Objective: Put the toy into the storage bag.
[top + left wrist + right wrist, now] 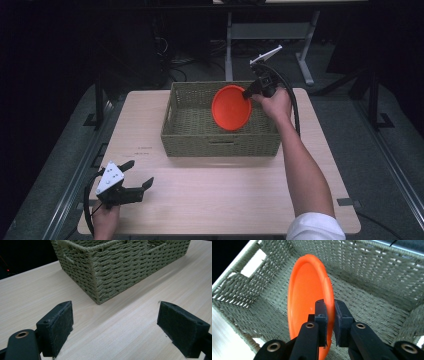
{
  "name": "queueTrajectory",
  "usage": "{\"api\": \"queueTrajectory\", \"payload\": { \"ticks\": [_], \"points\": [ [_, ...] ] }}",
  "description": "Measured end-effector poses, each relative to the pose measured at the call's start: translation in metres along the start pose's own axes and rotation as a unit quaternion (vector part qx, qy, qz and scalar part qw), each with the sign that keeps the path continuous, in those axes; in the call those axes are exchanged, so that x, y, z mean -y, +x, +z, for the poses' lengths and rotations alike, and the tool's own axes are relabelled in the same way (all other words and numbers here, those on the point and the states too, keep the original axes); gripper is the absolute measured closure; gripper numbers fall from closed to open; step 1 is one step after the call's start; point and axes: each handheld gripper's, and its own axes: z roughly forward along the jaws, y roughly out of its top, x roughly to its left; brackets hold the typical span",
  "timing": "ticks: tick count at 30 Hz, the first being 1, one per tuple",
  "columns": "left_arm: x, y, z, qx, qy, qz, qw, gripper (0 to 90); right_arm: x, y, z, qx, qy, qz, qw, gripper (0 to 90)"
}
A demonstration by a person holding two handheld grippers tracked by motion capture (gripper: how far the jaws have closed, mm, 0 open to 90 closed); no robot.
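Right gripper: the right gripper is up over the far right part of the basket, jaws pinched tight on the rim of the orange plate. In the right gripper view the right gripper has one pad on the plate's inner face and the other on its back, with the rim sandwiched between them.

Orange plate: the orange plate is held tilted up on edge, nearly upright, with its hollow face turned to the left. It sits inside the basket's walls, right of centre. Whether its lower edge touches the woven floor, I can't tell.

Basket: the woven basket stands on the far half of the table, around the middle, with handle slots in its walls. In the right gripper view the basket surrounds the plate on all sides.

Left gripper: the left gripper sits at the near left corner of the table, well apart from the basket. Its jaws are spread wide with nothing between them. In the left gripper view the left gripper looks across bare wood toward a corner of the basket.

Table: the light wooden table carries the basket.
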Motion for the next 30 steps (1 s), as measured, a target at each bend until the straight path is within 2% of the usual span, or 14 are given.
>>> {"api": "queueTrajectory", "payload": {
  "ticks": [2, 8, 16, 22, 26, 30],
  "points": [
    [0.0, 0.0, 0.0, 0.0, -0.004, -0.005, 1.0, 12.8, 0.0, -0.001, 0.005, 0.002, 0.007, 0.002, 1.0, 82.2],
    [0.0, 0.001, -0.001, -0.001, -0.002, -0.001, 1.0, 12.9, 0.002, -0.001, 0.019, 0.002, 0.019, 0.007, 0.9998, 82.1],
    [0.0, 0.0, 0.0, 0.001, -0.002, -0.001, 1.0, 12.9, 0.012, -0.011, 0.037, 0.006, 0.044, 0.021, 0.9988, 82.1],
    [0.0, 0.0, 0.0, 0.001, -0.003, -0.002, 1.0, 12.9, 0.016, -0.013, 0.049, -0.003, 0.056, 0.024, 0.9982, 82.1],
    [0.0, 0.0, 0.0, 0.001, -0.002, -0.002, 1.0, 12.8, 0.019, -0.016, 0.059, 0.016, 0.075, 0.022, 0.9968, 82.1],
    [0.001, 0.0, 0.0, 0.0, -0.002, -0.003, 1.0, 12.8, 0.021, -0.024, 0.064, 0.022, 0.081, 0.035, 0.9959, 81.9]
  ]
}}
